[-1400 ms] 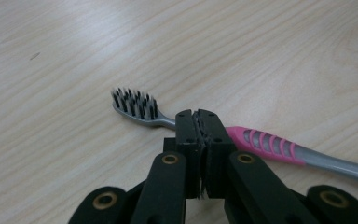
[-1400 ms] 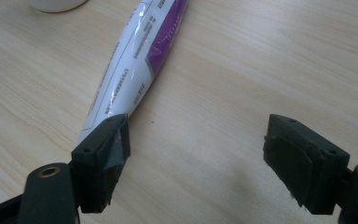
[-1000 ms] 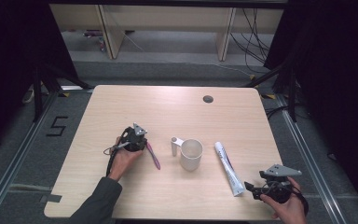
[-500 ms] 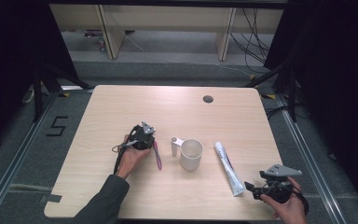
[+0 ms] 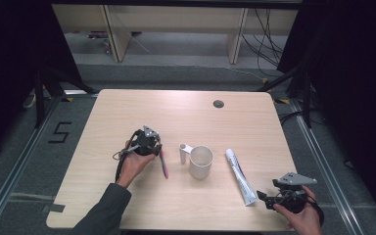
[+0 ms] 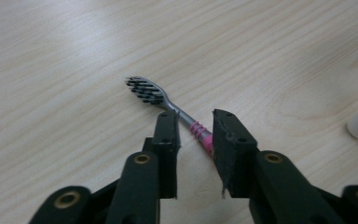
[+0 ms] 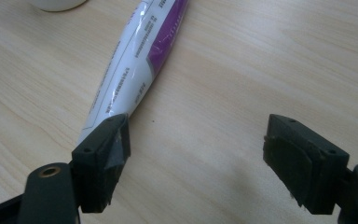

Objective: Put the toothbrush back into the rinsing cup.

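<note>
A pink-handled toothbrush (image 5: 164, 166) lies flat on the wooden table (image 5: 127, 112), left of a white mug (image 5: 200, 164). My left gripper (image 5: 156, 148) is low over its head end. In the left gripper view the jaws (image 6: 195, 122) stand slightly apart on either side of the toothbrush (image 6: 149, 91) neck, not pressing it, with the dark bristles ahead of them. A white and purple toothpaste tube (image 5: 240, 176) lies right of the mug. My right gripper (image 5: 263, 195) is wide open near the tube's close end; the tube (image 7: 135, 60) ends beside one jaw of that gripper (image 7: 198, 126).
The mug has a handle (image 5: 183, 152) sticking out toward the toothbrush. A round cable hole (image 5: 219, 104) sits near the table's far edge. Bare tabletop extends across the far half. The table's front edge lies just below my right hand.
My left gripper has shifted slightly along the toothbrush and settled over its neck. The right gripper, mug and tube have not moved.
</note>
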A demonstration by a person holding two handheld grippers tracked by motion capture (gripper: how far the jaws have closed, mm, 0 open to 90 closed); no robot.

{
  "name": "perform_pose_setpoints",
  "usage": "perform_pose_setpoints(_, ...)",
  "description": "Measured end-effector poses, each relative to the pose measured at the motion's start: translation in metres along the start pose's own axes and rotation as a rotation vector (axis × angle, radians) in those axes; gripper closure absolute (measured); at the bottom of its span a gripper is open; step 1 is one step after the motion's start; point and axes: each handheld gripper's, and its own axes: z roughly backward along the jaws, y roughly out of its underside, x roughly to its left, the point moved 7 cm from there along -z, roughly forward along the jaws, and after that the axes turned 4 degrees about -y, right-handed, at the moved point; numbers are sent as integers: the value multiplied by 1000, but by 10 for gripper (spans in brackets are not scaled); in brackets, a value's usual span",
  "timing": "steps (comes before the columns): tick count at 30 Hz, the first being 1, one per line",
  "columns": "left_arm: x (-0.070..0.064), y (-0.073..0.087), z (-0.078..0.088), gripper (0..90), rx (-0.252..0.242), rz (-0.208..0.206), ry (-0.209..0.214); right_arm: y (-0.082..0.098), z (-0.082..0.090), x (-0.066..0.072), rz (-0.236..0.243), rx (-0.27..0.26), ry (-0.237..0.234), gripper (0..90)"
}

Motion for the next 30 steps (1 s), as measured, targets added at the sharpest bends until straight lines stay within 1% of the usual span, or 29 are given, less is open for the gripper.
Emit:
perform_pose_setpoints(1,-2,0,0,623,7,8,4,0,0,0,3,-1,1,237)
perform_pose_setpoints(2,-4,1,0,583,10,14,7,0,0,0,-4,1,0,237)
perform_pose_setpoints(3,-5,1,0,583,24,15,5,0,0,0,-4,1,0,237)
perform_pose_setpoints(5,-8,1,-2,543,26,28,0,0,0,0,-4,1,0,238)
perform_pose_setpoints(6,-8,1,-3,536,31,25,2,0,0,0,-4,0,0,237)
perform_pose_setpoints(7,-8,1,-3,532,44,12,2,0,0,0,0,2,3,237)
perform_pose_setpoints(8,-10,0,-4,527,36,26,4,0,0,0,-5,4,1,237)
perform_pose_setpoints(9,-11,0,-5,524,37,28,0,0,0,-1,8,-4,-1,237)
perform_pose_setpoints(10,-13,0,-5,515,52,17,5,0,0,-1,6,-3,0,237)
perform_pose_setpoints(11,-13,0,-5,513,52,17,5,-1,0,-1,9,-4,-1,238)
perform_pose_setpoints(12,-14,0,-5,513,72,3,14,-1,0,-1,9,-4,-1,238)
perform_pose_setpoints(14,-17,0,-5,509,82,-3,20,-1,-1,-1,7,-9,-5,238)
perform_pose_setpoints(15,-18,-1,-6,509,81,3,19,0,-1,-1,14,-7,-5,238)
perform_pose_setpoints(16,-19,-1,-6,509,85,-3,23,-1,-1,-1,11,-6,-3,239)
perform_pose_setpoints(18,-21,0,-6,506,101,0,28,-1,-1,-1,11,-8,-3,239)
perform_pose_setpoints(19,-21,1,-6,501,111,-1,29,0,0,-2,14,2,2,239)
perform_pose_setpoints(20,-21,1,-6,499,117,3,29,-1,0,-1,7,-5,-2,239)
perform_pose_setpoints(21,-22,1,-6,498,113,6,26,-1,0,0,-1,-7,-2,240)
perform_pose_setpoints(22,-23,2,-6,498,131,4,37,-1,-2,0,11,-22,4,240)
perform_pose_setpoints(23,-23,2,-6,498,135,2,40,-1,-2,0,11,-22,4,240)
perform_pose_setpoints(24,-24,2,-6,500,137,-3,39,-1,0,1,-5,-5,-3,240)
perform_pose_setpoints(25,-25,2,-6,500,138,-2,43,-1,0,1,-5,-5,-3,240)
perform_pose_setpoints(26,-25,2,-6,500,147,-10,50,-1,-1,-1,14,-17,0,240)
perform_pose_setpoints(27,-26,3,-6,502,156,-10,50,-1,-1,0,7,-12,-2,241)
perform_pose_setpoints(28,-27,3,-7,503,152,-11,48,-1,-1,-2,28,-11,-5,241)
perform_pose_setpoints(29,-27,4,-7,504,166,-17,53,-1,0,0,5,-7,-8,241)
perform_pose_setpoints(30,-28,5,-7,504,172,-18,54,-1,0,0,5,-12,-4,242)
